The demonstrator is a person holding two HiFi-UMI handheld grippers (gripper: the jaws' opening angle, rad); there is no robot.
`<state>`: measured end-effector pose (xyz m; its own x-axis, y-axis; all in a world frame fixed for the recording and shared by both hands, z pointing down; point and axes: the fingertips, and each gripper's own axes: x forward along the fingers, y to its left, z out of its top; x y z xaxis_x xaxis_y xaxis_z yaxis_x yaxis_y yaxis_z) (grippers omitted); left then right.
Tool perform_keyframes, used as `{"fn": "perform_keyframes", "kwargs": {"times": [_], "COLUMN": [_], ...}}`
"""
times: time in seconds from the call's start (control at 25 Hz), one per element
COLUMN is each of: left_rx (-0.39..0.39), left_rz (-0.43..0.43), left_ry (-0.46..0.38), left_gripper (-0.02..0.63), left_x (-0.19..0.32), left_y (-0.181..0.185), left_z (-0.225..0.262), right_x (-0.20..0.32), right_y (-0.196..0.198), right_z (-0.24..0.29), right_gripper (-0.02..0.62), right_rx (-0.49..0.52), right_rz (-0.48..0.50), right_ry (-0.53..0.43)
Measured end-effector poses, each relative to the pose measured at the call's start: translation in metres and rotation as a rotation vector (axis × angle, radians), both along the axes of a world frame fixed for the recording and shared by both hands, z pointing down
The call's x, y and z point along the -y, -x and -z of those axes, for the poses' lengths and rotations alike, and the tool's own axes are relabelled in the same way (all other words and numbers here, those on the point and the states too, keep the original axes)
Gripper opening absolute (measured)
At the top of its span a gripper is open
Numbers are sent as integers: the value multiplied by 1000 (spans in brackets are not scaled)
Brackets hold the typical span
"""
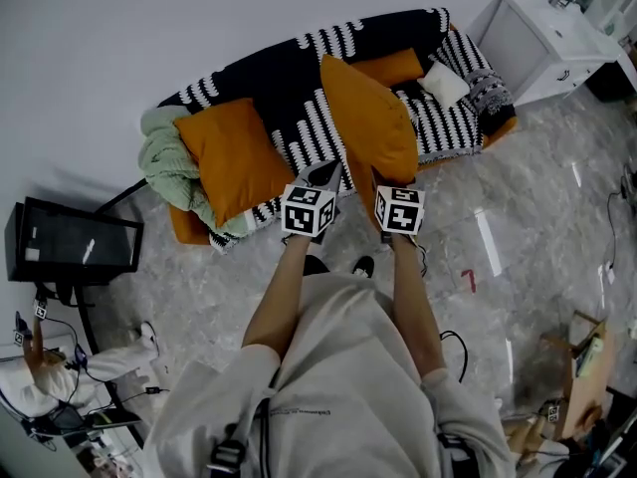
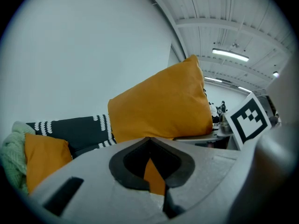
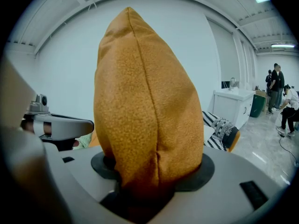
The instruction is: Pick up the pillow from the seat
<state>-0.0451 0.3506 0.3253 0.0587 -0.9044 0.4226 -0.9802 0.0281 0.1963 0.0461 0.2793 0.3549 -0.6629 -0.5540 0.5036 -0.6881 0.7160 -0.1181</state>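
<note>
An orange pillow [image 1: 368, 118] is held up on edge in front of the sofa [image 1: 279, 78], clear of the seat. My right gripper [image 1: 385, 185] is shut on its lower edge; in the right gripper view the pillow [image 3: 145, 106] rises straight out of the gripper [image 3: 145, 190] and fills the middle. My left gripper [image 1: 323, 177] pinches the pillow's near left corner. In the left gripper view a strip of orange cloth sits between the closed jaws of the gripper [image 2: 154, 171], and the pillow [image 2: 159, 111] bulges above them.
A second orange pillow [image 1: 234, 157] leans on the sofa's left end beside a green blanket [image 1: 169, 162]. A small white cushion [image 1: 443, 83] lies at the right end. A white cabinet [image 1: 547, 38] stands to the right, a black box [image 1: 75, 242] to the left. People stand far right [image 3: 278, 92].
</note>
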Motion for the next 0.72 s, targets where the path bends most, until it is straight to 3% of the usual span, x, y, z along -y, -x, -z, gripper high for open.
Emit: {"fn": "perform_keyframes", "kwargs": {"times": [0.72], "left_rx": [-1], "left_rz": [0], "left_ry": [3], "left_gripper": [9], "left_x": [1], "left_y": [-4], "left_z": [-2], "right_x": [-2], "right_y": [2], "right_z": [-5], "right_gripper": [268], "right_rx": [-14], "right_rz": [22], "right_ry": [6]}}
